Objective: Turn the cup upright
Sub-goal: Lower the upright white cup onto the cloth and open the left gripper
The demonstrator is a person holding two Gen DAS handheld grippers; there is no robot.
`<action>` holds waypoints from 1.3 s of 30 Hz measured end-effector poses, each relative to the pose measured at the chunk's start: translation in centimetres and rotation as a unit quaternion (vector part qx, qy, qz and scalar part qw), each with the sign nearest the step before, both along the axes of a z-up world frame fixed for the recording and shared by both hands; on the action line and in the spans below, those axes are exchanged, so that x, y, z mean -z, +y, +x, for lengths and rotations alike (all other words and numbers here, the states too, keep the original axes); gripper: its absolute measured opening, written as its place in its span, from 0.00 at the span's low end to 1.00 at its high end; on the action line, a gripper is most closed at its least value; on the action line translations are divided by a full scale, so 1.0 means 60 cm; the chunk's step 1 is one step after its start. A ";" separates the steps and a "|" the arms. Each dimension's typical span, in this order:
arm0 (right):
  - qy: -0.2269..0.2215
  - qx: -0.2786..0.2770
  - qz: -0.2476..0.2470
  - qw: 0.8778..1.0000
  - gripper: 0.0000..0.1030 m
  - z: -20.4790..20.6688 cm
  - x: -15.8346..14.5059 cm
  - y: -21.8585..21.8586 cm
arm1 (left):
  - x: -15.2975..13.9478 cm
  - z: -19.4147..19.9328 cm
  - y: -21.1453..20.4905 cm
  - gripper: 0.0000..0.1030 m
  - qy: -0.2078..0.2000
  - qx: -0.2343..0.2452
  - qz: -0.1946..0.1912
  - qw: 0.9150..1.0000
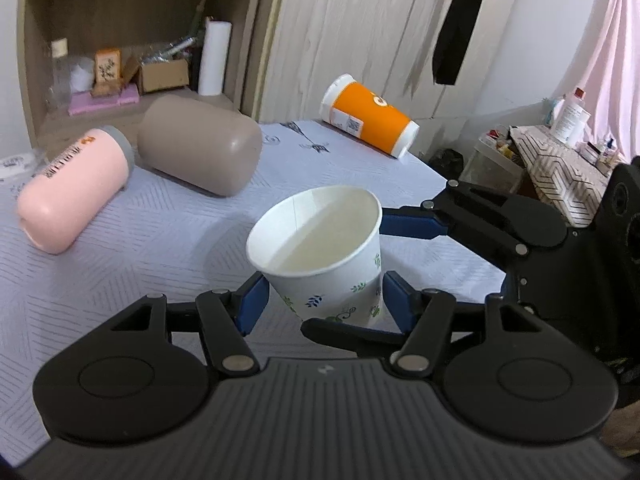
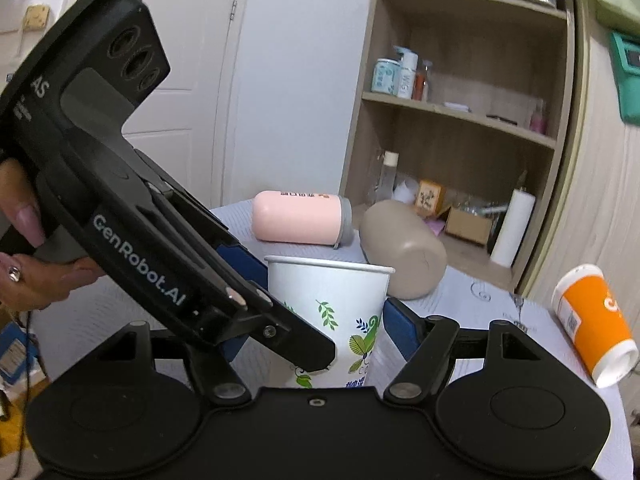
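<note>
A white paper cup point(image 1: 320, 248) with a leaf print stands mouth-up on the pale patterned tablecloth point(image 1: 120, 280), tilted slightly, between the blue pads of the left gripper point(image 1: 322, 300), which sit just beside its lower wall on either side. The right gripper point(image 1: 404, 252) reaches in from the right, one blue finger point(image 1: 412, 224) meeting the cup near its rim. Farther back, a pink bottle point(image 1: 76, 192), a taupe container point(image 1: 200, 148) and an orange cup point(image 1: 368, 114) lie on their sides.

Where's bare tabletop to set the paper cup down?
Bare cloth lies left of the paper cup, below the pink bottle, and between the brown container and orange cup. Both grippers crowd the paper cup.
</note>
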State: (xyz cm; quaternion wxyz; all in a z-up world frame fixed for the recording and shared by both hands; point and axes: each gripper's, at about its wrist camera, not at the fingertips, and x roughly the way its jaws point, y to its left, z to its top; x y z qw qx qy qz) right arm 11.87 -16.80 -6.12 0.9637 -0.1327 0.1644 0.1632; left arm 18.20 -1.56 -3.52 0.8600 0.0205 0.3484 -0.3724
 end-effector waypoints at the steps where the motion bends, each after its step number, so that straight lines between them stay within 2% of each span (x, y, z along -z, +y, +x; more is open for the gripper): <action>1: -0.004 0.003 -0.007 1.000 0.74 0.003 0.002 0.003 | -0.001 0.000 0.000 0.59 -0.012 -0.004 0.002 1.000; 5: -0.013 0.020 -0.024 0.999 0.74 0.024 0.011 0.012 | -0.002 0.007 -0.008 0.59 -0.044 -0.016 0.010 0.999; 10: -0.022 0.027 -0.033 0.999 0.72 0.045 0.012 0.015 | 0.004 0.029 -0.013 0.59 -0.051 -0.026 0.014 0.998; 13: -0.015 0.037 -0.022 0.999 0.72 0.061 0.011 0.010 | 0.005 0.041 -0.013 0.59 -0.051 -0.027 0.008 0.998; 22: -0.015 0.054 -0.003 0.998 0.74 0.072 0.014 -0.006 | -0.001 0.037 -0.029 0.61 -0.093 -0.014 0.016 0.995; 28: 0.006 0.048 0.015 0.999 0.75 0.085 0.014 -0.015 | 0.007 0.052 -0.026 0.62 -0.065 -0.019 0.003 0.998; 34: 0.016 0.039 0.005 0.999 0.75 0.089 0.016 -0.011 | 0.007 0.047 -0.028 0.66 -0.063 -0.024 0.009 0.998; 36: 0.014 0.046 0.001 0.999 0.79 0.085 0.015 -0.012 | 0.005 0.044 -0.029 0.69 -0.055 -0.037 0.007 0.998; 39: 0.016 0.050 0.018 0.998 0.80 0.075 0.012 -0.023 | 0.002 0.036 -0.023 0.76 -0.048 -0.045 0.002 0.998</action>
